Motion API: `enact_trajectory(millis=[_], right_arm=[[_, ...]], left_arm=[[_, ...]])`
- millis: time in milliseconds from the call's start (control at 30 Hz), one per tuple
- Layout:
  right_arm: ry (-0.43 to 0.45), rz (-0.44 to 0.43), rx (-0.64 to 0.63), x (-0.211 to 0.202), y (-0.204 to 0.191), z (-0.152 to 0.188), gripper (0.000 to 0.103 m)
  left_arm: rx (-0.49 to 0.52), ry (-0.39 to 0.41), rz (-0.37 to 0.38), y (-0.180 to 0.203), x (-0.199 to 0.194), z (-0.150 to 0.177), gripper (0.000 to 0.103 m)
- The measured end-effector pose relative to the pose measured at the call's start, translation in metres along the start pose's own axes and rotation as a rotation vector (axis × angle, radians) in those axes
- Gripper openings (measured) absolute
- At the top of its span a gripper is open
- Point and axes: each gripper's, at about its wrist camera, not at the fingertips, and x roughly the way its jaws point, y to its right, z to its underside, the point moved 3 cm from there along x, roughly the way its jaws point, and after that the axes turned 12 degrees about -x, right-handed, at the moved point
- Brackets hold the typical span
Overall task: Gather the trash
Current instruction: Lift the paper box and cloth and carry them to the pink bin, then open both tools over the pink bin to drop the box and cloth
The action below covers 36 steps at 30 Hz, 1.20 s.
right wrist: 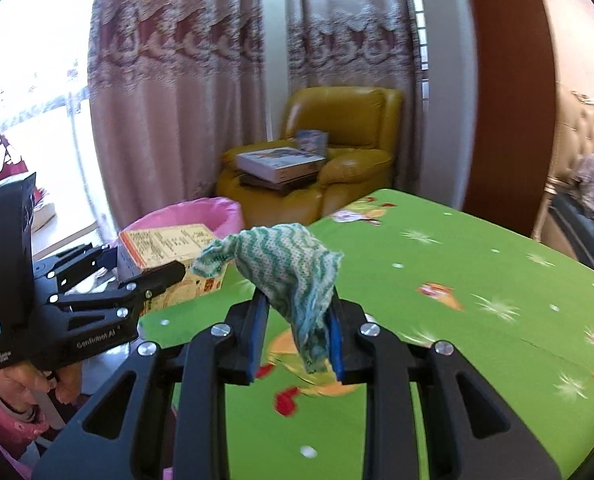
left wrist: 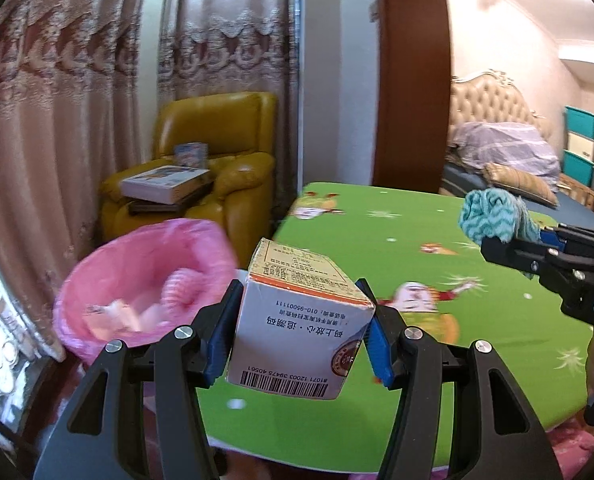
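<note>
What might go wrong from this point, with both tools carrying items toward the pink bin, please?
1. The left tool pinches the box near its corners while it sits tilted; it could twist free before reaching the pink-lined bin.
2. The cloth hangs loosely from the right tool, so it may snag or drop onto the green table.
3. The tools are close together and could collide near the bin.

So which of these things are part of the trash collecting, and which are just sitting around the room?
Part of the job:
- small carton, clamped in the left gripper
- teal cloth, pinched in the right gripper
- pink-lined bin beside the table

Just lying about:
- yellow armchair with boxes on it
- bed
- green tablecloth
</note>
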Motion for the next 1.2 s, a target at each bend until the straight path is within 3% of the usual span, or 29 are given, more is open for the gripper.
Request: enact_trajectory(millis=[167,433,733,1200], right_arm=[[-0.016,-0.076,-0.045,0.035,-0.026,-0.017,0.026],[0.002,-0.166,-0.114,0.076,-0.06,-0.052,0.027],[-0.025,-0.239,-0.143,0.136,-0.083,-0.09,0.029],[-0.084,-0.247,-0.187,0.19,-0.113,-0.099,0.029]], left_arm=[[-0.083,0.003,-0.056,-0.051,-0.002,-0.017,0.054],[-0.038,0.029,-0.193,-0.102,0.004,-0.042,0.054],[-0.135,-0.04,-0.191,-0.158,0.039,-0.054,0.054],[-0.17,-0.08,-0.228,-0.195,0.076,-0.058,0.054]])
